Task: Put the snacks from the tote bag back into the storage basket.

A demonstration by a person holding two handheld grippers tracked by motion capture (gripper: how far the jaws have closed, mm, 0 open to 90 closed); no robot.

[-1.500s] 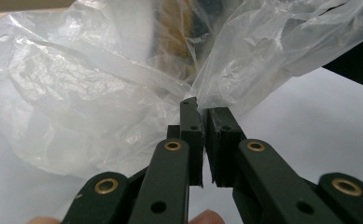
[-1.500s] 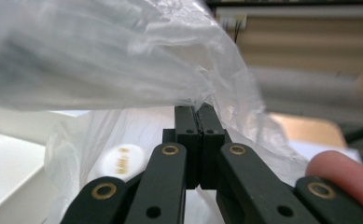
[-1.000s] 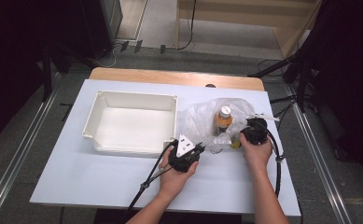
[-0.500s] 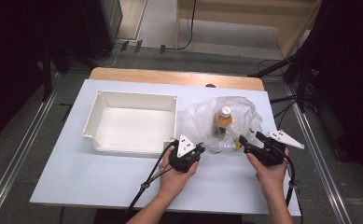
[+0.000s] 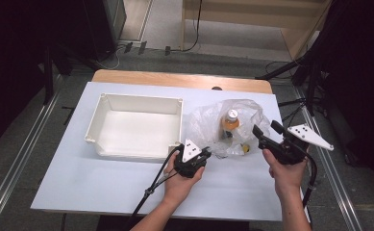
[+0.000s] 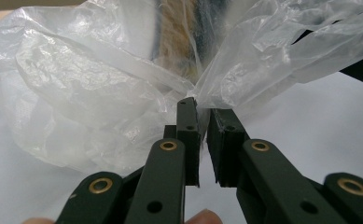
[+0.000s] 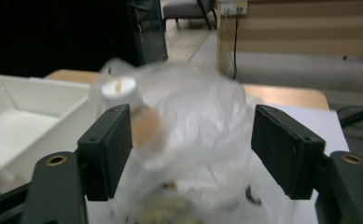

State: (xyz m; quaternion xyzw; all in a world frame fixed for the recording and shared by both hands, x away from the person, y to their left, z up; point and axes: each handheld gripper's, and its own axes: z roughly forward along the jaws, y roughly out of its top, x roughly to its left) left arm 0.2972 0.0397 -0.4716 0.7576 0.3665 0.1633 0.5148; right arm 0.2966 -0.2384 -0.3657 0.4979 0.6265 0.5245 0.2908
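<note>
A clear plastic bag (image 5: 208, 126) lies on the white table, right of centre. Inside it stands a bottle of orange drink with a white cap (image 5: 230, 121), beside some small yellow items (image 5: 244, 148). My left gripper (image 5: 205, 154) is shut on the bag's near edge; in the left gripper view its jaws pinch the gathered film (image 6: 198, 95). My right gripper (image 5: 265, 131) is open just right of the bag, off the table. In the right gripper view the bag (image 7: 193, 135) and the bottle cap (image 7: 118, 90) sit between its wide jaws, blurred.
A white rectangular tray (image 5: 99, 119) sits left of the bag, close to the left gripper. A wooden strip (image 5: 127, 77) runs along the table's far edge. Bare tabletop (image 5: 103, 183) lies near and left of the hands. Cables trail from both grippers.
My right gripper has drawn back from the bag toward the right and near side, and now stands open. The left gripper has kept its hold on the bag's edge.
</note>
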